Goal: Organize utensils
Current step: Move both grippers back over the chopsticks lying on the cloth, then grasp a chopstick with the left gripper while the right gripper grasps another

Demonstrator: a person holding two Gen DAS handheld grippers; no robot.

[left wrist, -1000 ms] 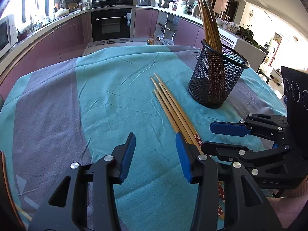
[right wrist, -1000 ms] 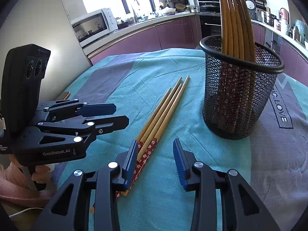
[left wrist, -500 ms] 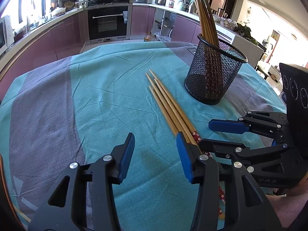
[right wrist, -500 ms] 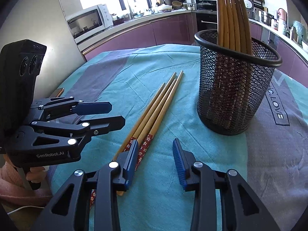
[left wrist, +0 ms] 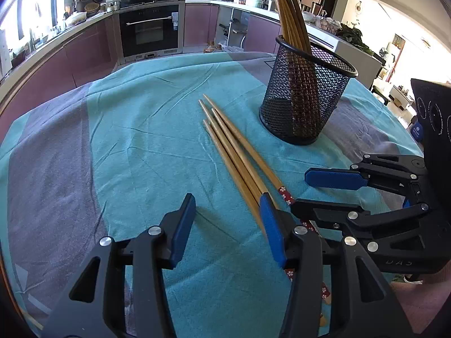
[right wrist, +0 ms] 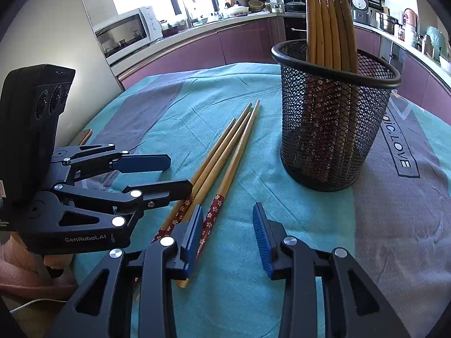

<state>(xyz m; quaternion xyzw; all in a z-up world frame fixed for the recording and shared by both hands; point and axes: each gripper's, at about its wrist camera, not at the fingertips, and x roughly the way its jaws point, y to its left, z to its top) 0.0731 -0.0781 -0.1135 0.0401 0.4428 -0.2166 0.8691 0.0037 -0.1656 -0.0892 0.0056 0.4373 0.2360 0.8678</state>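
Several wooden chopsticks with red flowered ends lie side by side on the teal tablecloth. A black mesh holder stands upright beyond them with several more chopsticks in it. My left gripper hovers open over the cloth, and the loose chopsticks run under its right finger. My right gripper is open too, with the chopsticks passing beneath its left finger and the holder ahead on the right. Each gripper shows in the other's view, the left gripper and the right gripper, both empty.
The round table's cloth has grey bands beside the teal. A thin flat object lies near the table's left edge. A hand in a pink sleeve holds the left gripper. Kitchen counters, an oven and a microwave ring the room.
Both views have drifted slightly, so chopsticks and holder sit a little further left. The left gripper's fingers stand marginally wider. Nothing was picked up or moved on the table.
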